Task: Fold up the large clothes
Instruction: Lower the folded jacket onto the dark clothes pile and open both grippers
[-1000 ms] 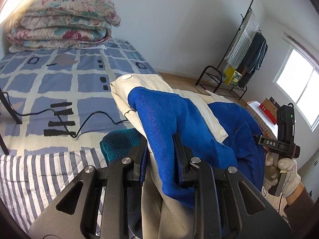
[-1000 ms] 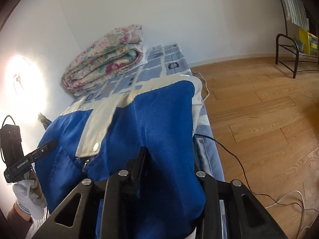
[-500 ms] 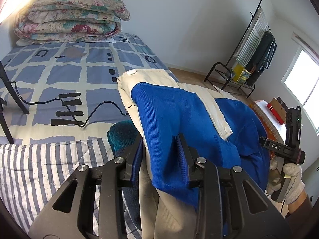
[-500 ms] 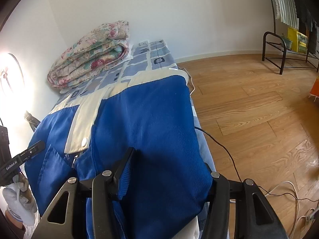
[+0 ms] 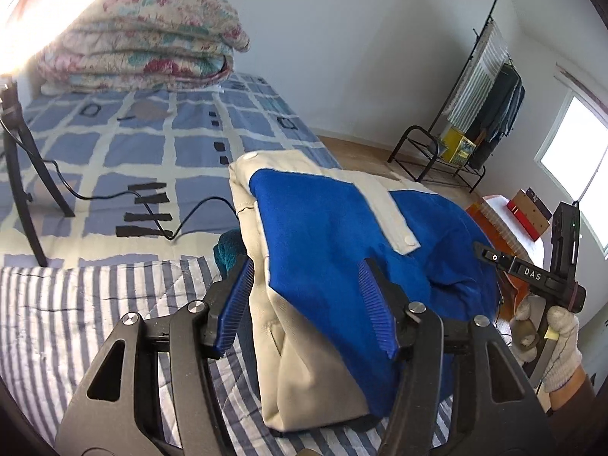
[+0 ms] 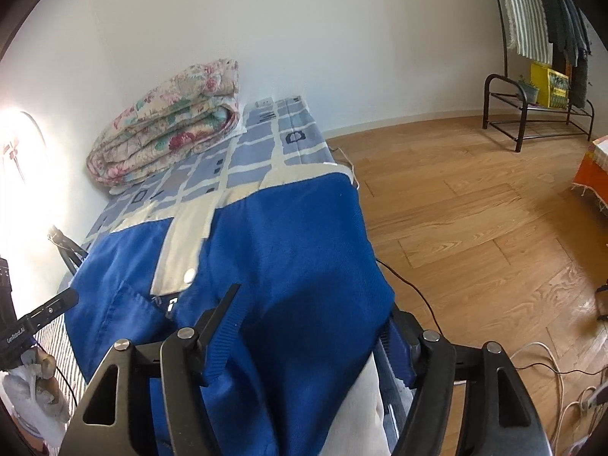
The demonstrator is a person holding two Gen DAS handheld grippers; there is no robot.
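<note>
the blue and cream jacket [image 5: 326, 235] lies folded over itself at the near end of the bed [image 5: 114, 144], partly on a striped blanket [image 5: 76, 304], with its cream placket and snaps facing up. the step in hand looks like letting go after a fold, and the way to do it well is to let the cloth settle before pulling away: spread the jaws fully so no ribbed pad drags a layer back, then draw each tool straight out along the fold line instead of lifting through it. the near corner in the left view sits bulky and rounded, so a light press or smoothing pass there would likely help the fold stay flat.

the left gripper [image 5: 307, 304] has its jaws opening; the jacket's edge is between them, and the left pad stands clear of the cloth, while the right one is close against the blue fabric without visibly pinching it. the right gripper [image 6: 311, 342] is opening too, with blue fabric bulging between its fingers; the far finger is partly hidden by cloth, so contact there i cannot tell.

both tools point down at a slant toward the jacket from its near side, side by side. the gloved right hand [image 5: 558, 342] shows at the edge of the left view, gripping its handle upright just beside the jacket.
</note>
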